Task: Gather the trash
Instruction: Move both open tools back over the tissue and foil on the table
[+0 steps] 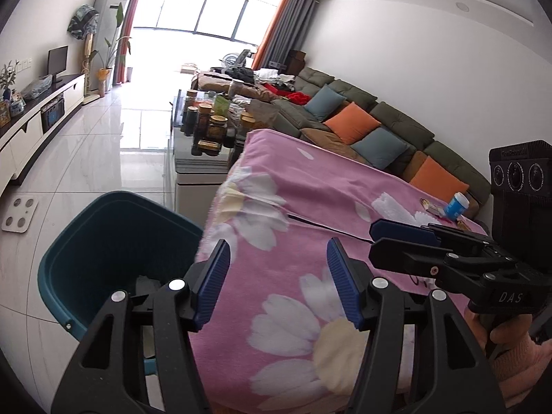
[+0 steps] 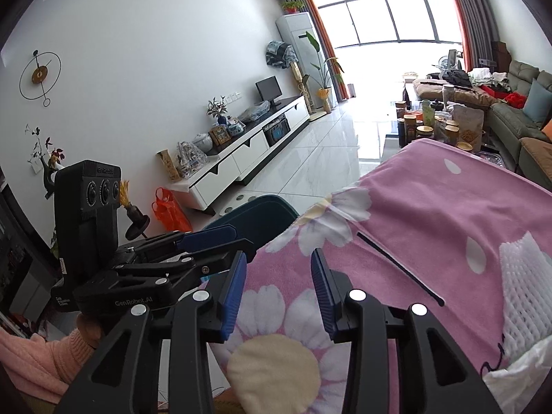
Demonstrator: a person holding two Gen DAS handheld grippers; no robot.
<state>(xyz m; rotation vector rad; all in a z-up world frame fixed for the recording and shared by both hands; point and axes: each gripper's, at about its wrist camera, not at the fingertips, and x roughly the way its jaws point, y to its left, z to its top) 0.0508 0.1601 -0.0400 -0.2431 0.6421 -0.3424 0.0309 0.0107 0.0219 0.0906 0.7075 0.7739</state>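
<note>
The landmark is the pink flowered blanket spread over a raised surface.

Trash bin: dark teal plastic, rounded rectangular mouth, standing upright on the pale tiled floor, tight against the blanket's left edge in the left wrist view. Its mouth faces up. Something dark lies inside at the bottom; what it is cannot be told.

White foam net sleeve: lies flat on the blanket toward its right side, soft mesh texture, its long axis running roughly away from the camera. A pale plastic bag lies just beside its near end, at the lower right.

Thin black strip: lies on the blanket just left of the foam sleeve, long axis diagonal, far end toward the bin side.

Small blue and white container: on the far right part of the blanket, tilted, beside a small printed wrapper.

Left gripper: over the blanket's near left edge beside the bin, jaws apart, nothing between them.

Right gripper: over the near part of the blanket, jaws apart, nothing gripped.
</note>
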